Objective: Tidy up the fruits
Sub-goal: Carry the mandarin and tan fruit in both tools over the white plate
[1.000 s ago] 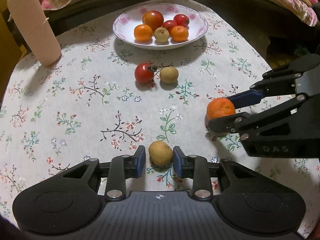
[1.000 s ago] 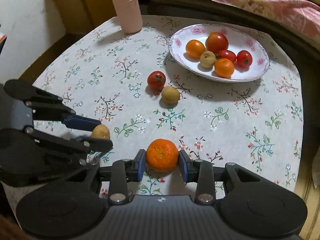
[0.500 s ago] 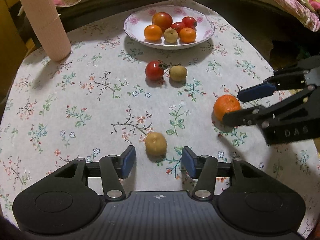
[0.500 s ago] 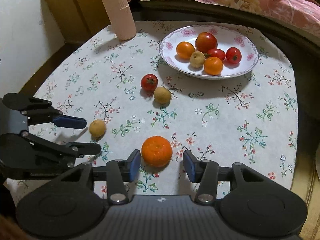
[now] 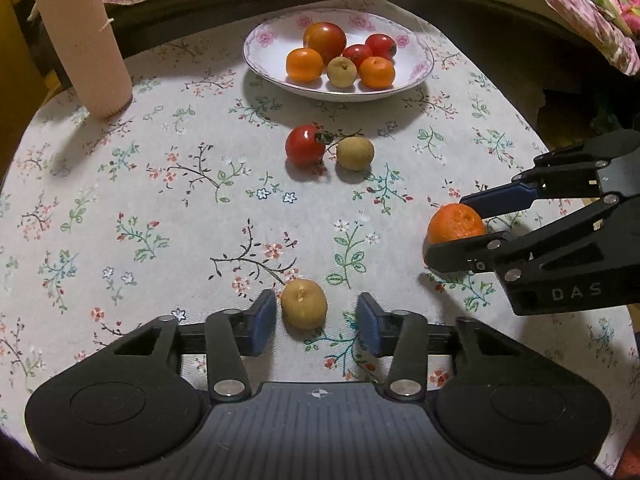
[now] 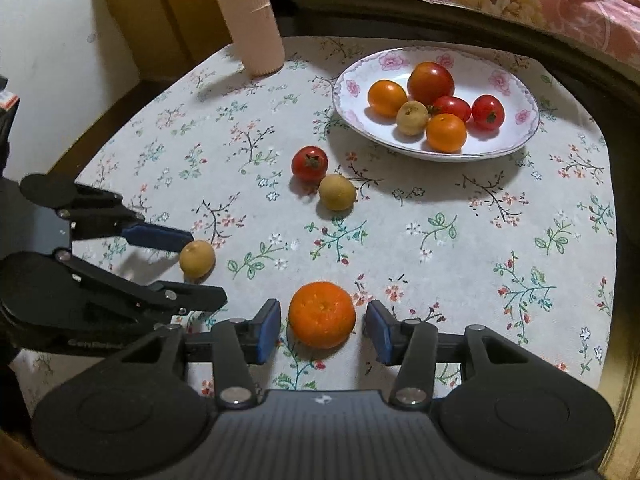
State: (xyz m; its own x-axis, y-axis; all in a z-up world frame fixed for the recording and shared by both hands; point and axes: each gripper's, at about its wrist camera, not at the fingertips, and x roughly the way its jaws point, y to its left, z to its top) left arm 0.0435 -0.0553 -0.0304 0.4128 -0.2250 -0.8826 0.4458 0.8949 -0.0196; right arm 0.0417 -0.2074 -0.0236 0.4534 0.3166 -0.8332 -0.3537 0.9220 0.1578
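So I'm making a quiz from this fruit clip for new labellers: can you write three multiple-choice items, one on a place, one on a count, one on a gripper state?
1. Where is the loose red tomato?
A. in the plate
B. on the cloth beside a tan fruit
C. between the left gripper's fingers

2. How many fruits lie in the plate?
A. four
B. six
C. eight

3. How does the right gripper stand at the orange?
A. open, with gaps on both sides
B. shut on it
C. lifting it clear of the cloth

Key: 1 B, it sits by the tan fruit short of the plate; 2 B, six show in both views; 3 A, cloth shows between each pad and the orange.
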